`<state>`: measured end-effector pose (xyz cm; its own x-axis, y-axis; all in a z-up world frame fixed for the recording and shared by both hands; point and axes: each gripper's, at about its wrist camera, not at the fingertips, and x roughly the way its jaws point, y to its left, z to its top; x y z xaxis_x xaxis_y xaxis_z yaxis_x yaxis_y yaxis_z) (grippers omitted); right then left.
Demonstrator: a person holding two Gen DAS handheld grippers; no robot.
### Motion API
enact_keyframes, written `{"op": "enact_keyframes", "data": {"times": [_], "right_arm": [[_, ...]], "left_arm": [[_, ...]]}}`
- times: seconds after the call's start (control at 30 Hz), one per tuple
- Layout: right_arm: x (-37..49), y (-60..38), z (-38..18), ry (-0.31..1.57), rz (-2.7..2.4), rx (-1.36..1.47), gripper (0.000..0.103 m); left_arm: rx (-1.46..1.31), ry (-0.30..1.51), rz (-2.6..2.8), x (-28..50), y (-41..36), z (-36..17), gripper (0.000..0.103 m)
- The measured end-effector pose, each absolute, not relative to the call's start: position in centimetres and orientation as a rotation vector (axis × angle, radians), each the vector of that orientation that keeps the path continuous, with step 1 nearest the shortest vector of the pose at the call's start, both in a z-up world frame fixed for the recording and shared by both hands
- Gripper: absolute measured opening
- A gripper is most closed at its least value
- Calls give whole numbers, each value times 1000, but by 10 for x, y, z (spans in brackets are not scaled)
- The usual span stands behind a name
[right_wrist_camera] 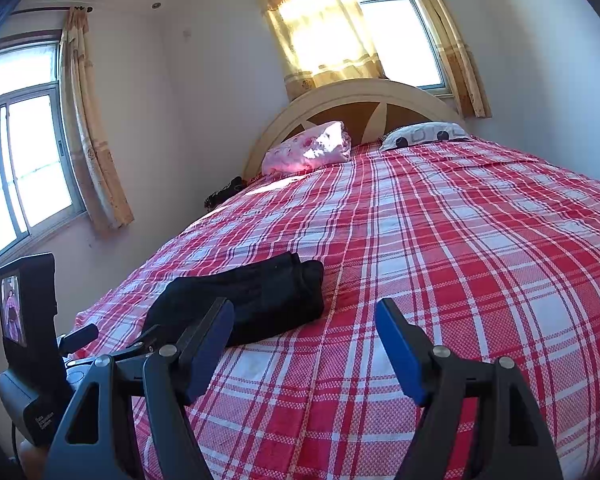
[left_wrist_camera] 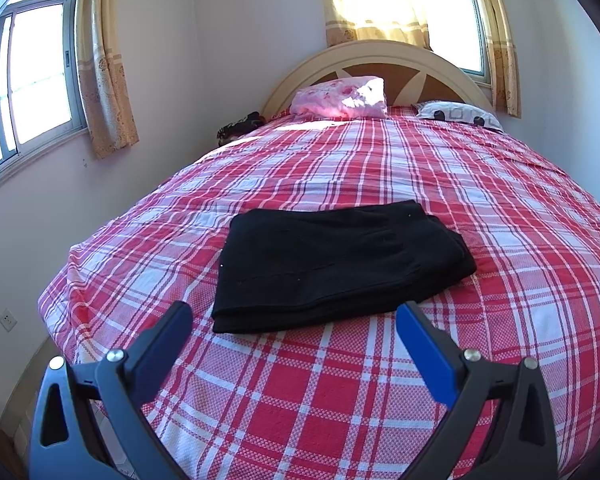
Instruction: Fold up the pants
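The black pants (left_wrist_camera: pixel 336 264) lie folded into a compact rectangle on the red plaid bedspread (left_wrist_camera: pixel 340 400), near the foot of the bed. My left gripper (left_wrist_camera: pixel 296 312) is open and empty, held just in front of the pants' near edge. In the right wrist view the folded pants (right_wrist_camera: pixel 256 304) lie to the left, partly behind my left finger. My right gripper (right_wrist_camera: pixel 304 312) is open and empty, above the bedspread (right_wrist_camera: pixel 460 260) to the right of the pants. The left gripper's body with its small screen (right_wrist_camera: pixel 24 340) shows at the far left.
A pink pillow (left_wrist_camera: pixel 340 98) and a patterned pillow (left_wrist_camera: pixel 460 114) lie by the curved headboard (left_wrist_camera: pixel 376 60). A dark bundle (left_wrist_camera: pixel 240 126) sits at the bed's far left corner. Curtained windows (left_wrist_camera: pixel 32 80) are on the left and far walls. The bed's left edge (left_wrist_camera: pixel 56 280) drops to the floor.
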<state>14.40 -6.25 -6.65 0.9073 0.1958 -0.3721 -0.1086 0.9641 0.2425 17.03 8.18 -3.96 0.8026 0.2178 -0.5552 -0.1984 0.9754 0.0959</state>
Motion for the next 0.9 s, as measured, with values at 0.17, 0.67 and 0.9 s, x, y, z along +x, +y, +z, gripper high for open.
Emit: {"op": "enact_keyframes", "data": {"times": [0.17,0.67,0.9], "right_arm": [[142,-64,-65,402,156,226,75],[137,-68,-64,395,152,231,75],[138,-69,-65,398,155,231,75]], "left_arm": [[32,599,229,169,82,-38,103],[44,595,237,166,80,-34,103],[51,603,236,167,79,-35,103]]}}
